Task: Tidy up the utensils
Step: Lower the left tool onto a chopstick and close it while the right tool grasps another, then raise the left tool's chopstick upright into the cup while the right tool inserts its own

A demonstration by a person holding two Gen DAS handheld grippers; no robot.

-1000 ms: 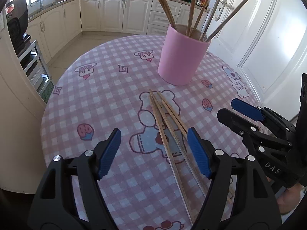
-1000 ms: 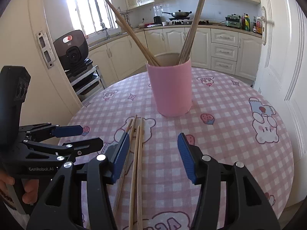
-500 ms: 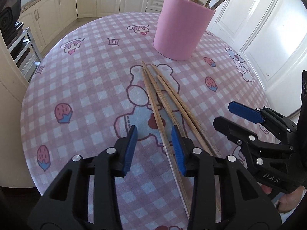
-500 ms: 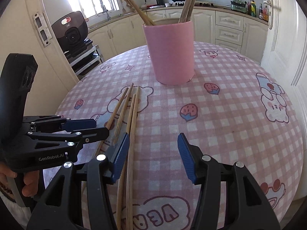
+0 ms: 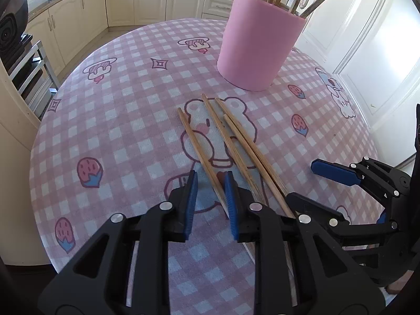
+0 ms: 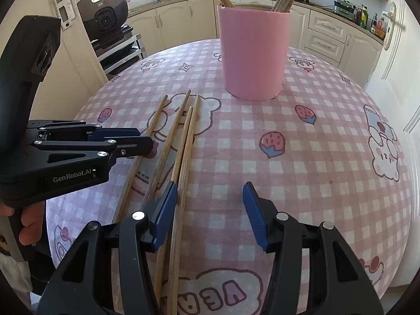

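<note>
Kitchen table [image 5: 110, 131], four loose chopsticks [image 5: 231, 141] near the cup [image 5: 258, 50]. Left gripper [image 5: 210, 197] narrow around the leftmost stick, not clamped; right gripper [image 6: 210, 204] wide. Sticks look light, stiff, slick; grip mid-shaft.

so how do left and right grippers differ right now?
Left gripper has its jaws narrowed around the leftmost chopstick, pads not visibly clamping it; right gripper is wide open, holding nothing. Left straddles its stick; right sits beside the pile. Both sit low over the table and have blue pads.
</note>
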